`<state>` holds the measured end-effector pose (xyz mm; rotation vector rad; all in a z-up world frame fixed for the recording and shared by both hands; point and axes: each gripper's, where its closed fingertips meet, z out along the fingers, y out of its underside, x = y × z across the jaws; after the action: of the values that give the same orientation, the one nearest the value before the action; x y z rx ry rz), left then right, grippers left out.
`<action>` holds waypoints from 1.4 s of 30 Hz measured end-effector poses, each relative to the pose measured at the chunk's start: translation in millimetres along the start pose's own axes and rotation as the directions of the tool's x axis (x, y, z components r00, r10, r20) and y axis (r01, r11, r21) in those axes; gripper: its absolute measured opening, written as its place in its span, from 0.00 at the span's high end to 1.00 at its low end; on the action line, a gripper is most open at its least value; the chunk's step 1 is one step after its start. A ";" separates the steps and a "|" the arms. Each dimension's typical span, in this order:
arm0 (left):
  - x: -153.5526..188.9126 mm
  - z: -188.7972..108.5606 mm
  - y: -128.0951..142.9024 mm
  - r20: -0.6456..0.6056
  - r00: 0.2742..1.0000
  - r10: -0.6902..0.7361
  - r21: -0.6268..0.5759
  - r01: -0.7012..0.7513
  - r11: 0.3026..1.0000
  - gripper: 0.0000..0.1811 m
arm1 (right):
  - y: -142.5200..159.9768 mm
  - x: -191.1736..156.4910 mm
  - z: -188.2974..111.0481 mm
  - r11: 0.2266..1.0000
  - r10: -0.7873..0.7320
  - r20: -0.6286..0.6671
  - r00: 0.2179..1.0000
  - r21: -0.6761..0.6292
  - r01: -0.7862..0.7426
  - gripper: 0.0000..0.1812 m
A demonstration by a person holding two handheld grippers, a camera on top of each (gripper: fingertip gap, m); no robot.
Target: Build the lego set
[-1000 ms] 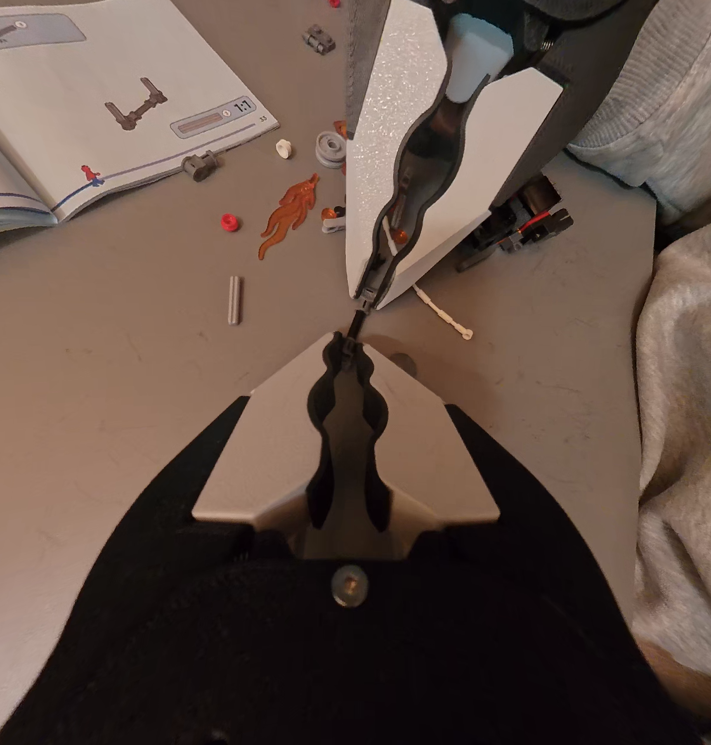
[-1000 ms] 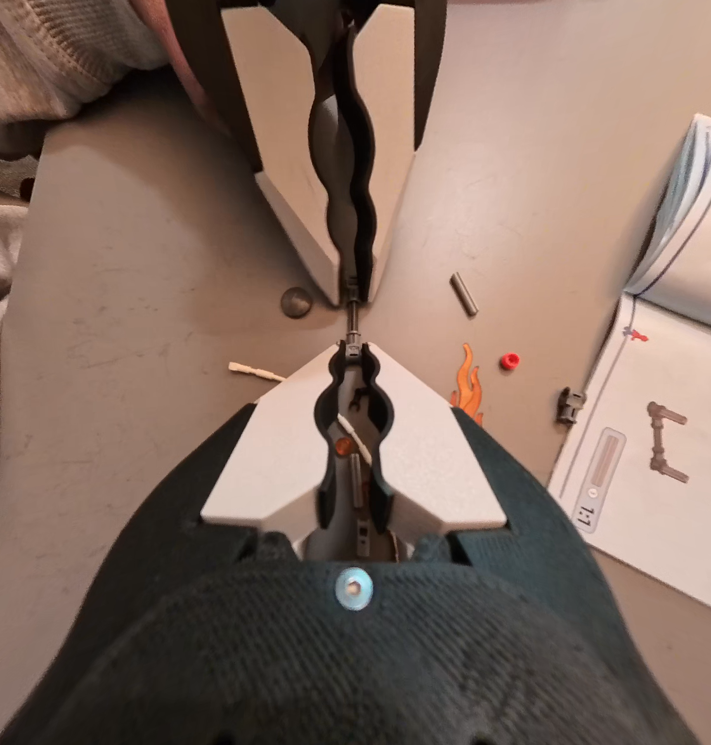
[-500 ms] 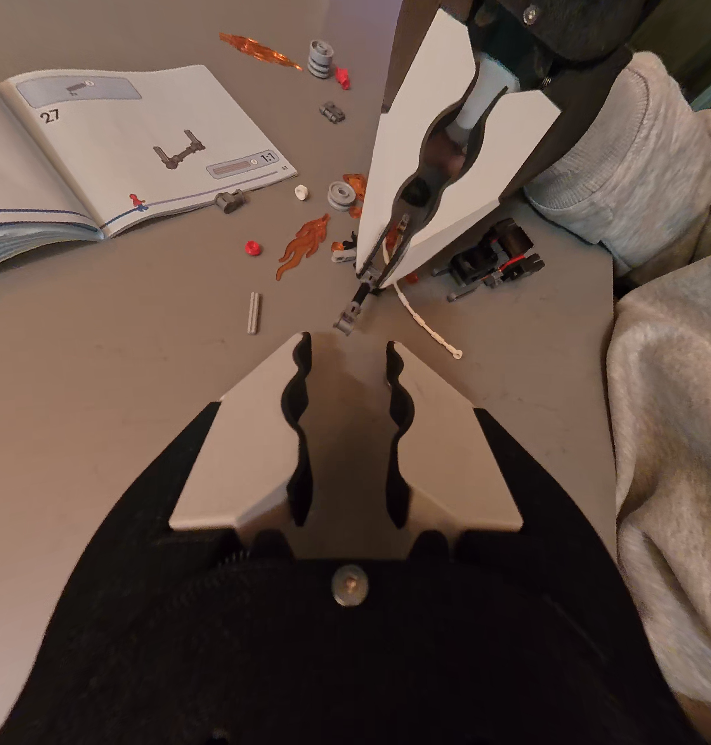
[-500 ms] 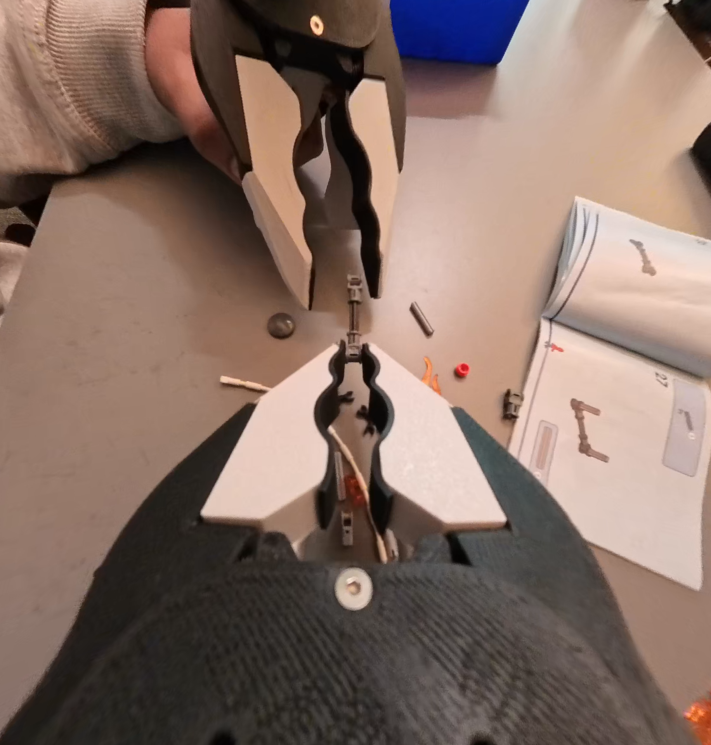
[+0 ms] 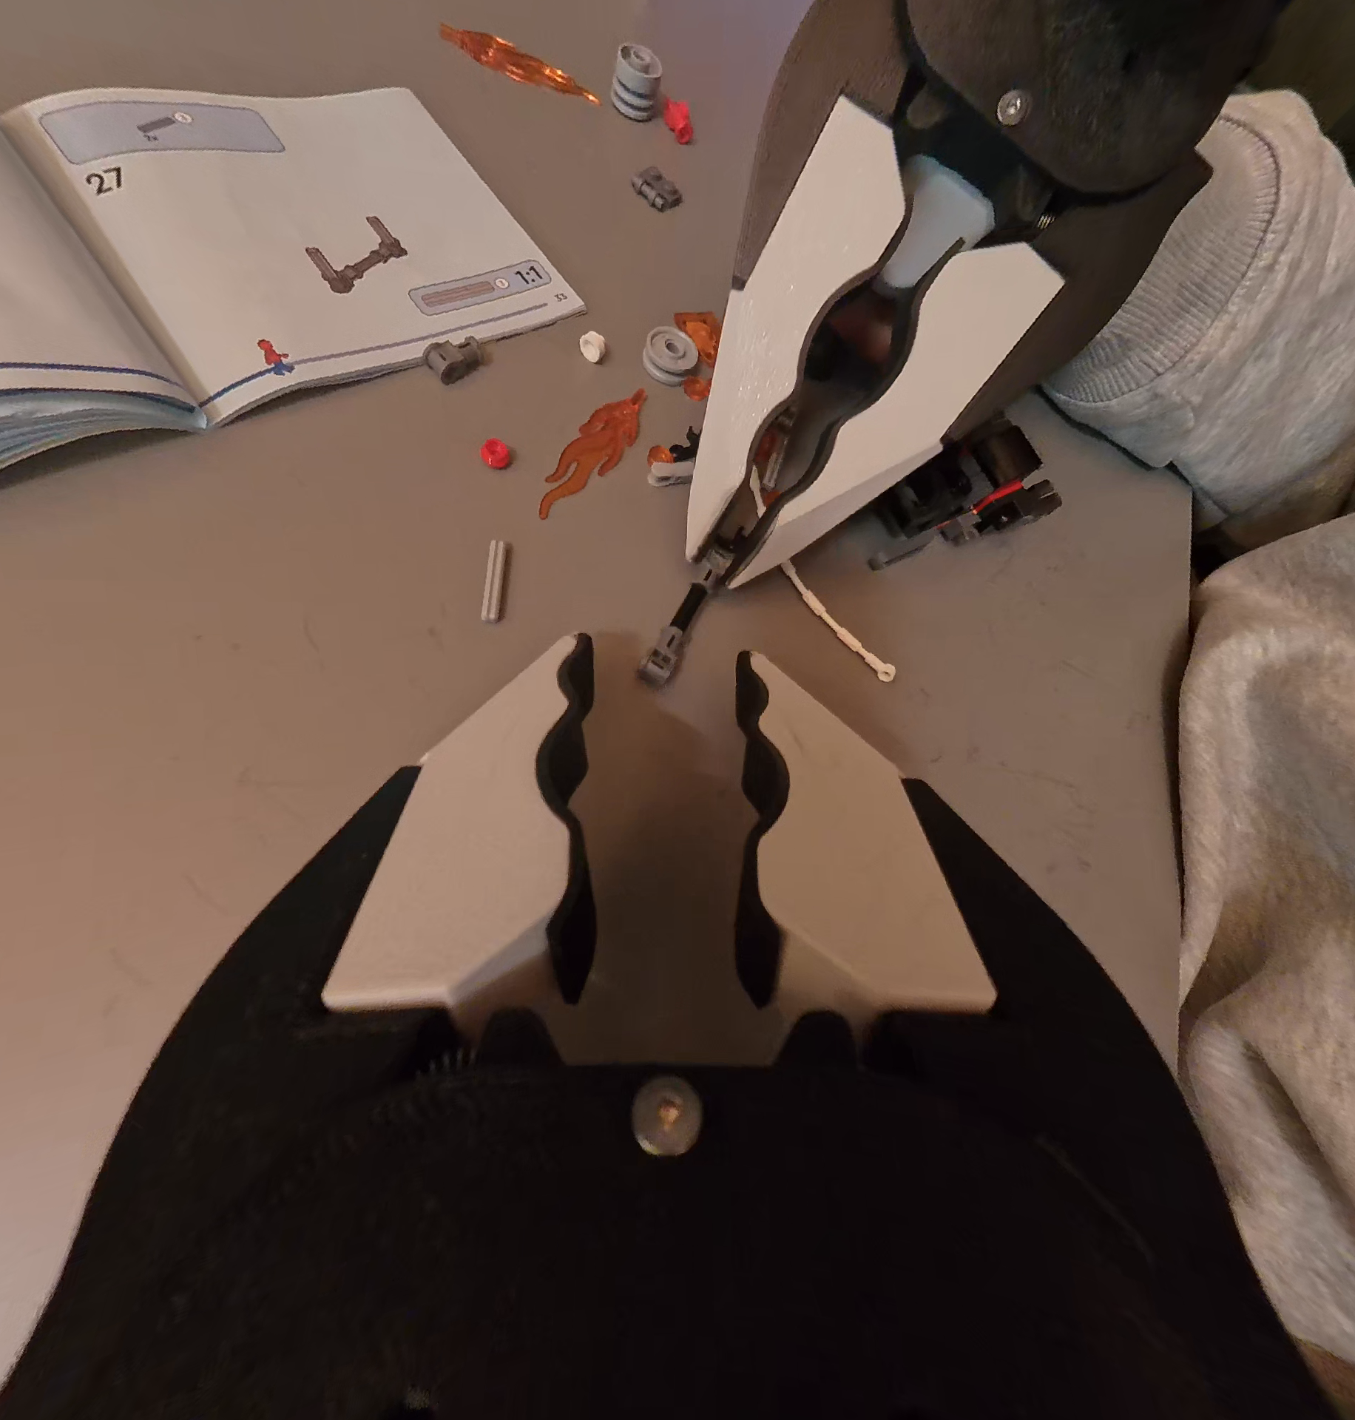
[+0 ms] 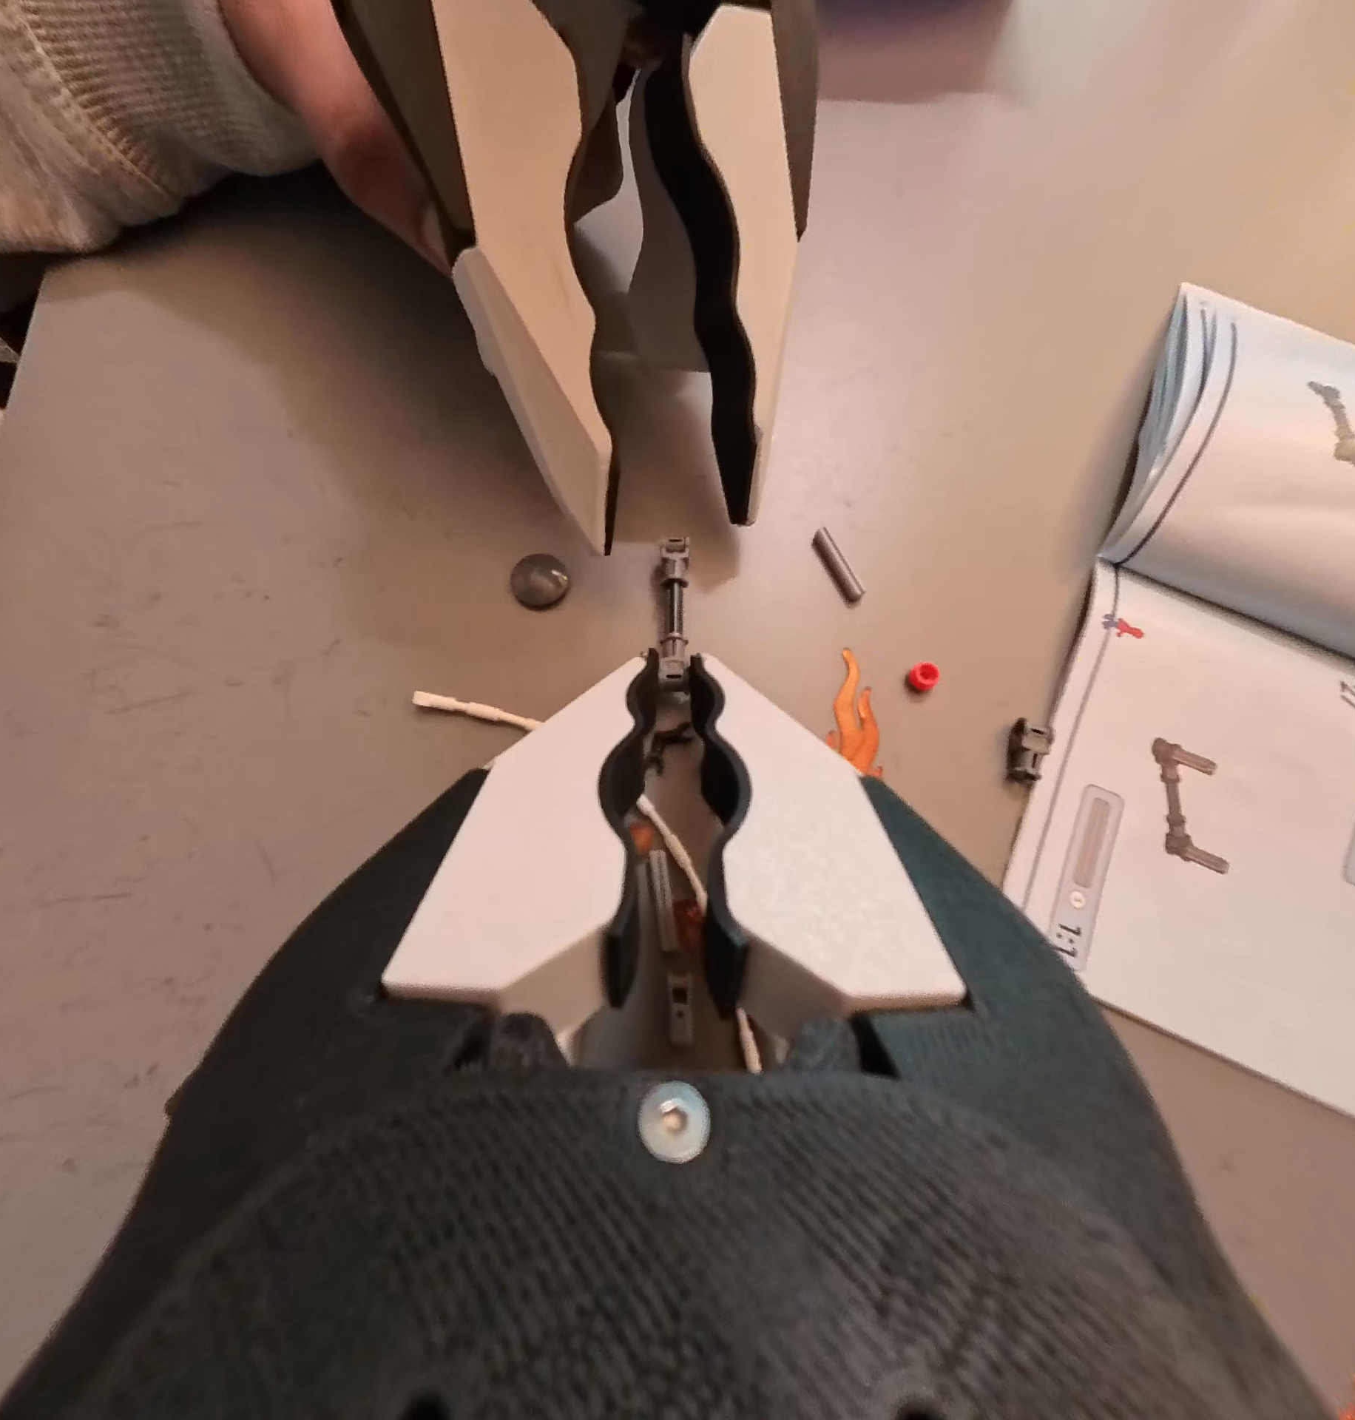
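Observation:
My right gripper (image 6: 670, 662) is shut on one end of a small axle assembly (image 6: 673, 592), a dark axle with a grey connector at each end. The assembly sticks out forward just above the grey table (image 6: 236, 538). My left gripper (image 5: 663, 647) is open and empty. The assembly's free connector (image 5: 663, 653) sits in the gap between its tips, touching neither finger. The right gripper (image 5: 717, 565) also shows in the left wrist view, and the left gripper (image 6: 673, 532) in the right wrist view.
An open instruction booklet (image 5: 275, 230) lies at the far left. Loose parts lie around it: a grey axle (image 5: 494, 580), an orange flame (image 5: 594, 449), a red stud (image 5: 495, 453), a grey connector (image 5: 451, 359), grey wheels (image 5: 668, 353) and a white string (image 5: 840, 630). A black sub-build (image 5: 966, 492) sits behind the right gripper. My left and right fingertips are right by each other. The right tips stand about 5 centimeters off the orange flame (image 5: 594, 449).
My left gripper was shut on the assembly's far end a second ago. It has opened and let go. The right gripper keeps its hold on the assembly.

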<state>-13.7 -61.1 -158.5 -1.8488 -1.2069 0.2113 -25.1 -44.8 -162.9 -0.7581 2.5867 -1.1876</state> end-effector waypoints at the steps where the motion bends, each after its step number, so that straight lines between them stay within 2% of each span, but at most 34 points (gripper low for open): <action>1: -0.3 0.2 0.3 0.001 1.000 -0.002 -0.002 0.002 1.000 0.80 | -0.3 0.8 -0.7 1.000 0.001 -0.003 1.000 0.002 -0.001 0.97; 10: -1.4 1.5 2.5 -0.006 1.000 -0.029 -0.017 0.029 0.999 0.80 | -2.5 2.3 -3.1 1.000 -0.028 -0.025 0.999 0.012 0.028 0.97; 13: -3.8 -3.5 -3.5 -0.020 0.997 -0.073 0.036 0.073 0.997 0.82 | -10.7 5.1 -8.0 0.993 -0.105 -0.082 0.991 0.041 0.109 0.97; 15: -2.0 -10.4 -13.2 -0.112 0.978 -0.175 0.117 0.188 0.975 0.82 | -16.1 7.2 -11.6 0.982 -0.174 -0.136 0.975 0.053 0.182 0.97; 18: 0.8 -19.0 -21.4 -0.280 0.904 -0.324 0.170 0.378 0.910 0.79 | -24.8 9.9 -16.7 0.947 -0.294 -0.234 0.927 0.056 0.315 0.97; 24: 12.5 -22.6 -27.9 -0.418 0.827 -0.376 0.170 0.478 0.862 0.81 | -38.9 8.8 -24.2 0.829 -0.521 -0.398 0.755 -0.026 0.559 0.97; 26: 14.9 -27.0 -32.6 -0.471 0.793 -0.387 0.182 0.516 0.837 0.85 | -39.5 8.4 -23.7 0.787 -0.581 -0.426 0.693 -0.077 0.612 0.97; 28: 11.9 -31.6 -34.7 -0.485 0.781 -0.393 0.201 0.537 0.819 0.96 | -41.2 7.9 -23.4 0.755 -0.617 -0.449 0.647 -0.107 0.646 0.97; 33: 11.2 -35.6 -36.5 -0.505 0.770 -0.390 0.214 0.549 0.808 0.97 | -44.0 8.0 -25.1 0.743 -0.624 -0.471 0.624 -0.111 0.659 0.97; 37: 11.1 -37.0 -37.5 -0.524 0.756 -0.392 0.216 0.563 0.798 0.89 | -42.7 11.3 -26.5 0.733 -0.638 -0.483 0.600 -0.140 0.666 0.97; 42: 14.9 -34.7 -35.5 -0.528 0.756 -0.387 0.196 0.552 0.811 0.94 | -46.4 10.0 -27.6 0.716 -0.648 -0.502 0.573 -0.147 0.682 0.97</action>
<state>-9.7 -64.8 -106.9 -1.1387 -1.1631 -0.2909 -26.8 -57.4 -109.5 -1.7318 2.7010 -1.9083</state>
